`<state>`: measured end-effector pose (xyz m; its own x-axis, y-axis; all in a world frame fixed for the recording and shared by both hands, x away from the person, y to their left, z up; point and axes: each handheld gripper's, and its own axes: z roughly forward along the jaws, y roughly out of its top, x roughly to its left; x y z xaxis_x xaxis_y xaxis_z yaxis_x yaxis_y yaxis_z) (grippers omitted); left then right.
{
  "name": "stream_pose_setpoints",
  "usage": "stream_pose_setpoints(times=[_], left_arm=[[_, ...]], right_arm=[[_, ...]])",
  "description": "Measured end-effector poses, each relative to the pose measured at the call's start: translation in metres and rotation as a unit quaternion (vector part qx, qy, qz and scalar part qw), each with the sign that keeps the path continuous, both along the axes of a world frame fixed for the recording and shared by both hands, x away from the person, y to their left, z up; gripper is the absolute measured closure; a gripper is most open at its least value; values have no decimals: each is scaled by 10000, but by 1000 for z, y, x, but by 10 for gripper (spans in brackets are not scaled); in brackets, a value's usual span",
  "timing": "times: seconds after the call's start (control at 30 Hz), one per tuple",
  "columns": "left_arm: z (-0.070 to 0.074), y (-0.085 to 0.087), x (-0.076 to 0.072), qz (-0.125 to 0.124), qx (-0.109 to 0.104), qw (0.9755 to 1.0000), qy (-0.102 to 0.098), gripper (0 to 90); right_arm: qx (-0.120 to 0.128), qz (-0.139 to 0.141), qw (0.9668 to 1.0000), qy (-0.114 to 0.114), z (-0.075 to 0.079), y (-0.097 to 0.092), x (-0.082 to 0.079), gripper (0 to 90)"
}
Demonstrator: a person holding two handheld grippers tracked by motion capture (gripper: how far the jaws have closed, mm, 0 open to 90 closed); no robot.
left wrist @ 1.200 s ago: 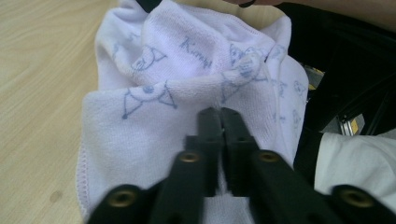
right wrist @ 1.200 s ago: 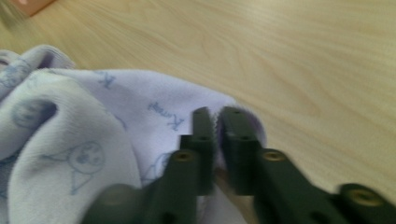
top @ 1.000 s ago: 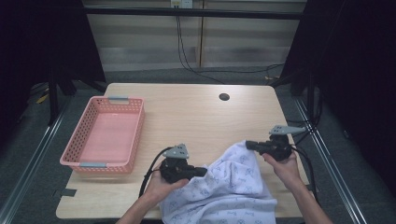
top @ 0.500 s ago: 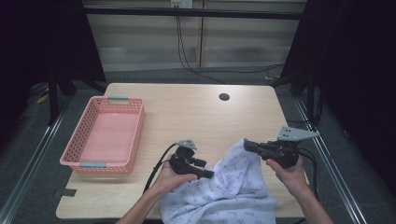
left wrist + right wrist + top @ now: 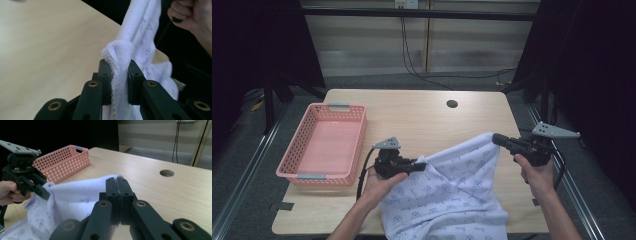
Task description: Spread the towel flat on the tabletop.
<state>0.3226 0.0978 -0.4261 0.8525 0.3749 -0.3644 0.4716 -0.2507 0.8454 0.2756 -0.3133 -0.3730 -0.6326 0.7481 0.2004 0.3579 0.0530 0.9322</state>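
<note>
Pale wood makes up the table (image 5: 422, 120), set before dark curtains and a grey floor. Over its near right part a white cloth with a small blue print (image 5: 452, 195) is held up by two corners, the lower part draping down onto the table and over the near edge.

One corner is pinched by the left gripper (image 5: 421, 165): in the left gripper view a bunched fold of the hem (image 5: 120, 75) is seen pressed between the two black jaws, which have just been closing on it. This gripper is held level by the left hand (image 5: 379, 182), pointing toward the right side of the table, the forearm coming in from the near edge.

The other corner is clamped by the right gripper (image 5: 498, 139), whose jaws are pressed together with only a thin edge of fabric showing between them in the right gripper view (image 5: 119, 182). It is held higher, pointing leftward, by the right hand (image 5: 534, 170), with the wrist raised above the table's right edge.

Well apart, on the left side of the table, a pink basket (image 5: 357, 130) is set. A round hole (image 5: 452, 103) is seen in the far part of the tabletop.
</note>
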Motion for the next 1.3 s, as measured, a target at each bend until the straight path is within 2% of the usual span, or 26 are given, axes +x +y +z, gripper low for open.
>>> stream_pose_setpoints(times=[0.1, 0.13, 0.17, 0.2, 0.27, 0.33, 0.43, 0.53, 0.6, 0.67, 0.7, 0.73, 0.77, 0.83, 0.87, 0.93, 0.97, 1.0, 1.03, 1.07, 1.1, 1.13, 1.17, 1.23, 1.27, 1.3], left_arm=[[26, 9, 5, 228, -164, 9990, -357, 769], [26, 9, 5, 228, -164, 9990, -357, 769], [39, 13, 3, 255, -218, 9979, -555, 768], [39, 13, 3, 255, -218, 9979, -555, 762], [40, 14, -11, 80, -57, 9976, -682, 741], [29, 14, -28, -167, 126, 9974, -682, 743], [0, 16, -56, -433, 438, 9970, -470, 730], [-26, 20, -79, -703, 670, 9952, -124, 703], [-36, 23, -92, -816, 933, 9922, 83, 654], [-41, 27, -101, -1018, 1044, 9891, 214, 637], [-43, 30, -103, -1012, 1091, 9884, 293, 627], [-43, 30, -103, -1012, 1091, 9884, 293, 603], [-47, 36, -102, -1077, 1129, 9867, 447, 591], [-47, 42, -99, -1020, 1141, 9867, 555, 558], [-46, 46, -97, -1039, 1001, 9879, 567, 543], [-40, 53, -93, -892, 618, 9928, 515, 535], [-38, 54, -89, -785, 470, 9945, 508, 528], [-38, 54, -89, -785, 470, 9945, 508, 534], [-35, 54, -84, -705, 453, 9954, 454, 536], [-33, 52, -80, -543, 499, 9963, 449, 541], [-32, 44, -77, -568, 515, 9954, 580, 565], [-32, 44, -77, -568, 515, 9954, 580, 590], [-35, 35, -81, -721, 714, 9933, 553, 609], [-41, 29, -86, -1028, 885, 9889, 606, 628], [-41, 29, -86, -1028, 885, 9889, 606, 626], [-45, 29, -91, -1173, 1056, 9853, 653, 609]], right_arm=[[100, -24, 9998, -147, 10, 2, 6, 897], [100, -24, 9998, -147, 10, 2, 6, 897], [178, 9, 9995, -270, 16, 1, 4, 897], [222, 41, 9993, -310, 18, 1, 1, 897], [140, 70, 9994, -313, 16, 1, -8, 897], [40, 127, 9997, -224, 6, 1, -22, 897], [-84, 271, 9995, 121, -22, -2, -50, 897], [-414, 415, 9964, 615, -56, -1, -77, 897], [-635, 457, 9922, 968, -73, -3, -89, 897], [-791, 473, 9872, 1302, -87, -6, -97, 897], [-911, 467, 9840, 1458, -92, -8, -100, 897], [-911, 467, 9840, 1458, -92, -8, -100, 897], [-1046, 479, 9793, 1663, -98, -8, -102, 895], [-1048, 512, 9775, 1756, -96, -8, -99, 849], [-1086, 479, 9779, 1722, -95, -6, -97, 791], [-1096, 518, 9814, 1490, -89, -3, -93, 697], [-977, 451, 9845, 1387, -85, -2, -90, 669], [-977, 451, 9845, 1387, -85, -2, -90, 669], [-847, 579, 9871, 1226, -78, 7, -79, 655], [-877, 612, 9867, 1224, -77, 13, -73, 645], [-882, 697, 9856, 1267, -78, 18, -67, 645], [-882, 697, 9856, 1267, -78, 18, -67, 645], [-1097, 770, 9807, 1425, -84, 28, -59, 628], [-1208, 827, 9769, 1556, -93, 31, -57, 621], [-1207, 879, 9756, 1612, -96, 30, -59, 620], [-1255, 847, 9741, 1678, -98, 29, -62, 620]])
